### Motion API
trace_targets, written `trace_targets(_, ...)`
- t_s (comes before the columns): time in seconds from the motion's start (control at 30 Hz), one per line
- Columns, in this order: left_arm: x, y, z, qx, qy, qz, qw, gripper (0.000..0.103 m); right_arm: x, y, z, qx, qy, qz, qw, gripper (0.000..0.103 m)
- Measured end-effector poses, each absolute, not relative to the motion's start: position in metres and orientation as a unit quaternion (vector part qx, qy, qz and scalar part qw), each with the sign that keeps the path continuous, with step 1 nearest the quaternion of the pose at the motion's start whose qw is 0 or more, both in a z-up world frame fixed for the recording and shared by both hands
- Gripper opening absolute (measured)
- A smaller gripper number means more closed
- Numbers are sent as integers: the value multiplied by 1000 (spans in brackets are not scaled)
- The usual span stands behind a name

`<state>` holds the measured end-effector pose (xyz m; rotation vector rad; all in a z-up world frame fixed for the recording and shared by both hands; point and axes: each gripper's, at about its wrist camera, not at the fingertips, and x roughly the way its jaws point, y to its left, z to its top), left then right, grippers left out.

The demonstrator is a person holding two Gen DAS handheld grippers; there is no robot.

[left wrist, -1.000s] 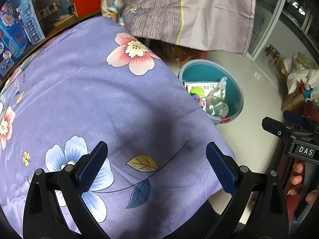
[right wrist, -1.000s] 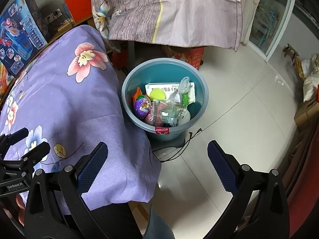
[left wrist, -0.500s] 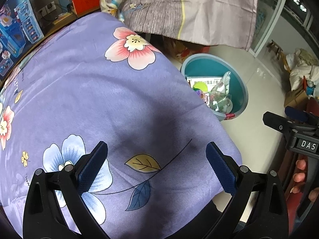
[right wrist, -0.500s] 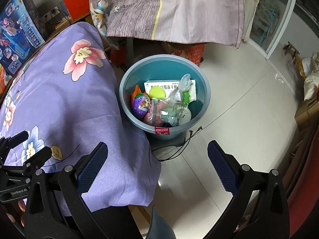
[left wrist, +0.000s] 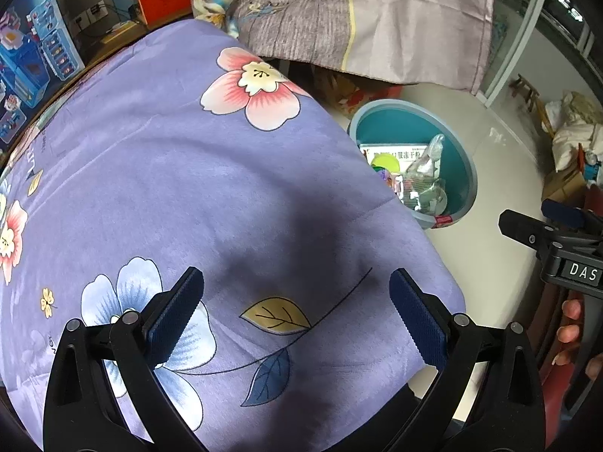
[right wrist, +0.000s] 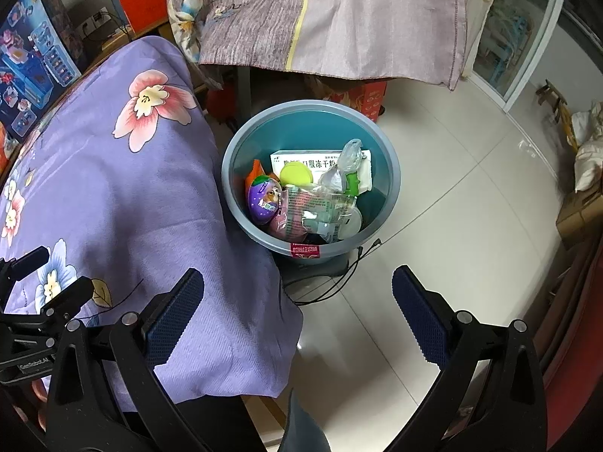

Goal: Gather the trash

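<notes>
The trash (right wrist: 305,196) lies piled inside the blue bin (right wrist: 392,188), which stands on the floor just beside the purple flowered cloth (left wrist: 188,188). The left gripper (left wrist: 297,309) hangs spread and empty above that cloth, and the right gripper (right wrist: 297,305) is spread and empty near the bin.

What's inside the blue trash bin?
The trash bin holds a white box, a yellow-green lid, a purple egg-shaped packet and crinkly clear plastic wrappers. Whatever lies beneath them is covered.

dim indoor light, soft shadow on the purple cloth (left wrist: 211,173), strong fisheye bending at edges.
</notes>
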<state>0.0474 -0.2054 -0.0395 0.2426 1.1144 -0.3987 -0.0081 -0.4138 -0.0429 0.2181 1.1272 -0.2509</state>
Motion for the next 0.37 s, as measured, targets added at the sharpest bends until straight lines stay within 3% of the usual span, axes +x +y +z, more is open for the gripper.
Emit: trace_targets(0.37, 51, -203, -40, 107, 530, -189, 819, 99, -4, -418, -43, 99, 533, -129, 830, 96)
